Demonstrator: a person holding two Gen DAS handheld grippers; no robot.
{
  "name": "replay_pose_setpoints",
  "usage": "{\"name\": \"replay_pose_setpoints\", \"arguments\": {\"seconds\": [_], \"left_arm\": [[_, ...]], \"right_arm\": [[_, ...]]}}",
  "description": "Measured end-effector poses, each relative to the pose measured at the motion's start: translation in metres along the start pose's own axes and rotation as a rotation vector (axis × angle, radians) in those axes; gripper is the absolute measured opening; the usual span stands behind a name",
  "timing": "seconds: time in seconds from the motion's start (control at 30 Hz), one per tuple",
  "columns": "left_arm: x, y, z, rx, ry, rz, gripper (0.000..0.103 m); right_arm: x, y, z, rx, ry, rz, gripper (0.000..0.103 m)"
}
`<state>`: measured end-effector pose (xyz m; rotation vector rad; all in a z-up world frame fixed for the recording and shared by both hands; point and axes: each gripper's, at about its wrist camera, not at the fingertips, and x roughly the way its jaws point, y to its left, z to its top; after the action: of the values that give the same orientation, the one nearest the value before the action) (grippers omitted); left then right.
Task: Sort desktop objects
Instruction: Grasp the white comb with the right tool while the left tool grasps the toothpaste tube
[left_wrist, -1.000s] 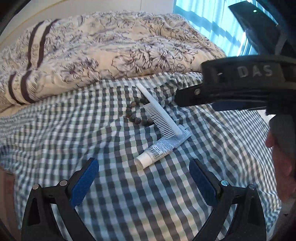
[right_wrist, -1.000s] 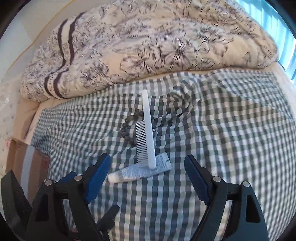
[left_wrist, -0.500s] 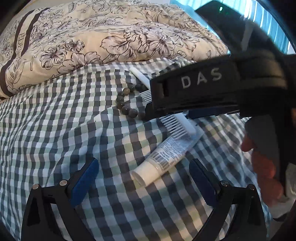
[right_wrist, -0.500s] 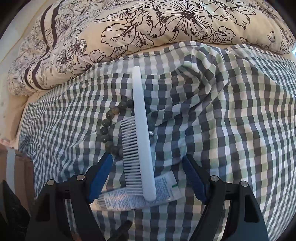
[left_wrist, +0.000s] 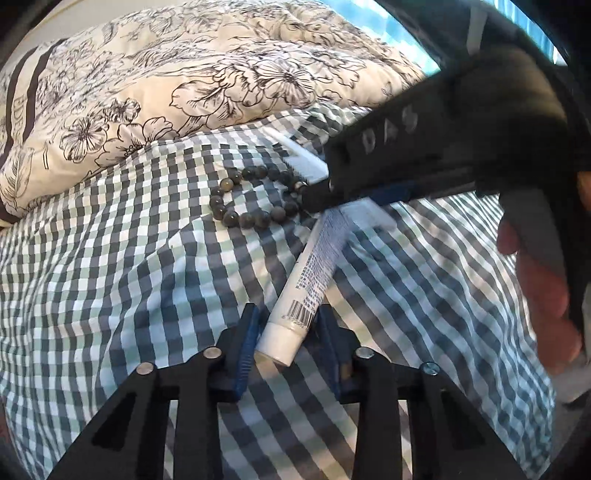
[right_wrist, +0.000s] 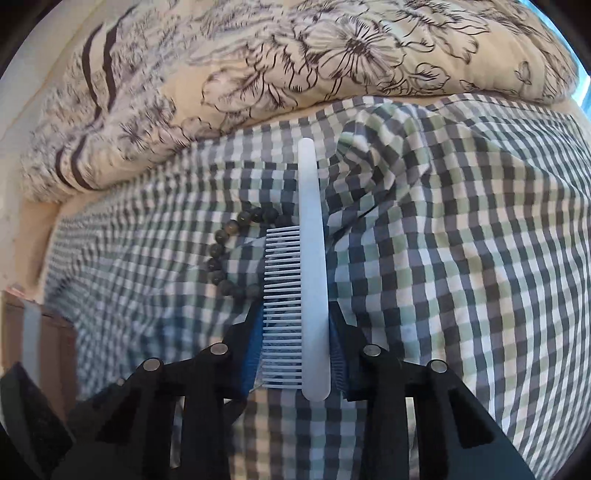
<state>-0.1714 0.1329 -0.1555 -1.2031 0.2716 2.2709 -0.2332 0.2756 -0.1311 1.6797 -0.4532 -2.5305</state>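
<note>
Gripping the capped end of the white tube (left_wrist: 314, 273), my left claw (left_wrist: 286, 343) has its blue pads pressed against both sides of it. The tube lies on the checked sheet (left_wrist: 122, 258) of the bed, its long axis running away from me and slightly rightward, cap toward me and flat crimped end toward the bead bracelet (left_wrist: 251, 199). That far end sits just beside the bracelet, partly under my other tool.

My right claw (right_wrist: 297, 347) is clamped on the white comb (right_wrist: 306, 280), pads against its teeth edge on one side and its spine on the other. The comb's long axis points straight away from me toward the floral duvet (right_wrist: 332, 62), handle end far, toothed end between the pads, teeth facing left. Its teeth lie over the right part of the bracelet, so comb and beads overlap; I cannot tell whether they touch.

The bracelet forms a loop of dark round beads on the sheet, nearer me than the duvet. A hand (left_wrist: 543, 295) holds the right tool's handle, to the right of the bracelet in the left view.
</note>
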Motion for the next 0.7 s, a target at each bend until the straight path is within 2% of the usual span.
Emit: {"name": "replay_pose_setpoints", "arguments": {"seconds": [0.2,0.3,0.5,0.7], "left_arm": [[-0.005,-0.002,-0.006,-0.018,0.021,-0.011,0.022],[-0.009,-0.003,-0.012,-0.034,0.028,-0.015,0.021],[0.004,-0.002,-0.001,-0.071,0.062,-0.017,0.021],[0.015,-0.01,0.013,-0.078,0.075,0.026,0.02]], "right_arm": [[-0.035,-0.005,-0.008,0.027,-0.056,0.028,0.032],[-0.049,-0.012,-0.008,0.049,-0.078,0.047,0.032],[-0.059,-0.022,-0.015,0.073,-0.092,0.049,0.032],[-0.058,-0.03,-0.026,0.094,-0.073,0.038,0.032]]}}
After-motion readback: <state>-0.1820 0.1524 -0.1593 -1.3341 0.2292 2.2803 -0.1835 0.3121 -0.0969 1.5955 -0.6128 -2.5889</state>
